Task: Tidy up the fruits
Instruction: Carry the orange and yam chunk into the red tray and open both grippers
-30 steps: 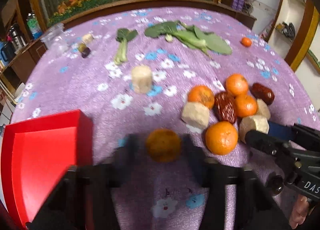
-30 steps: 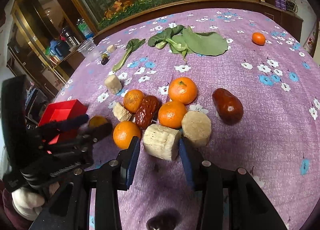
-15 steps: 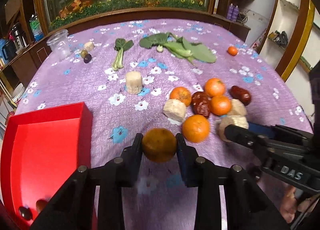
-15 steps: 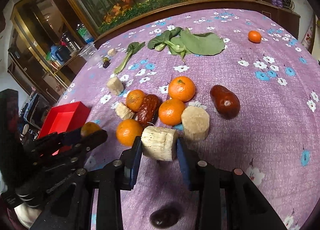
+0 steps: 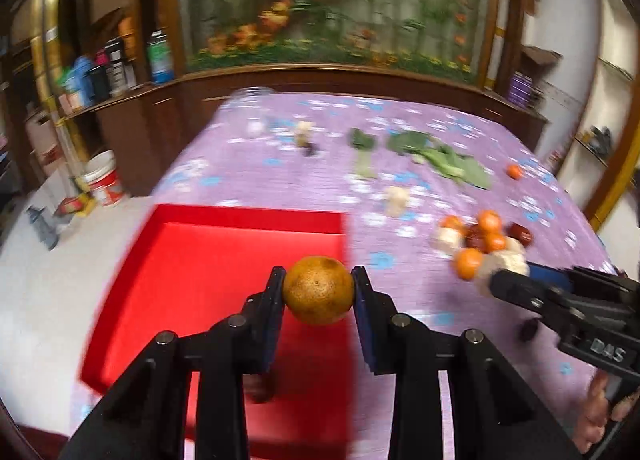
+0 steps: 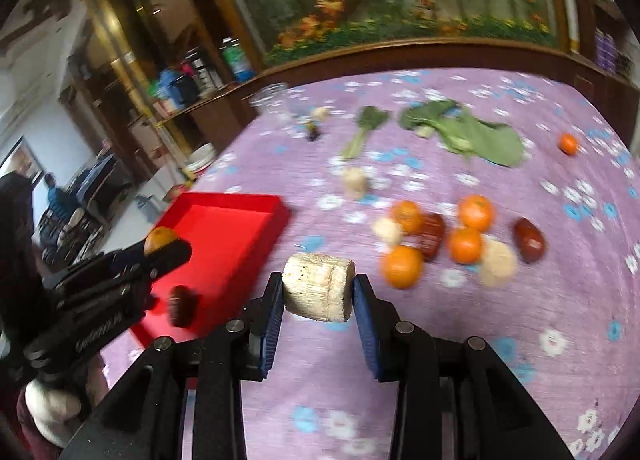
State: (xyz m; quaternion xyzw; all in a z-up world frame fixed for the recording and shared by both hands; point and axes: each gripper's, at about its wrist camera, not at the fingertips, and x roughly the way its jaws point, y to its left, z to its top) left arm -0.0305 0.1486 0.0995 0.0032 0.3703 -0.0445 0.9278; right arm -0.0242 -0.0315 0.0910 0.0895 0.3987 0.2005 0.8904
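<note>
Left tongs (image 5: pixel 318 290) pinch a dull orange (image 5: pixel 318 289) above the red tray (image 5: pixel 192 260); right tongs (image 6: pixel 318 292) pinch a pale cylinder chunk (image 6: pixel 319 286) over the table (image 6: pixel 560 320). Risk: the round fruit slipping from the flat pads and rolling off.

This looks like a lived-in home, probably a dining room. A round tabletop (image 6: pixel 540 300) wears a purple cloth printed with white and blue flowers, and food lies loose on it: oranges (image 6: pixel 402 266), leafy greens (image 6: pixel 476 132), dark red dates (image 6: pixel 529 240). Behind it stands a dark wooden cabinet (image 5: pixel 360 88) under a large flower-garden mural (image 5: pixel 332 0). Side shelves (image 6: pixel 180 88) hold bottles and household clutter, and a plastic bucket (image 5: pixel 103 178) sits on the pale floor.
</note>
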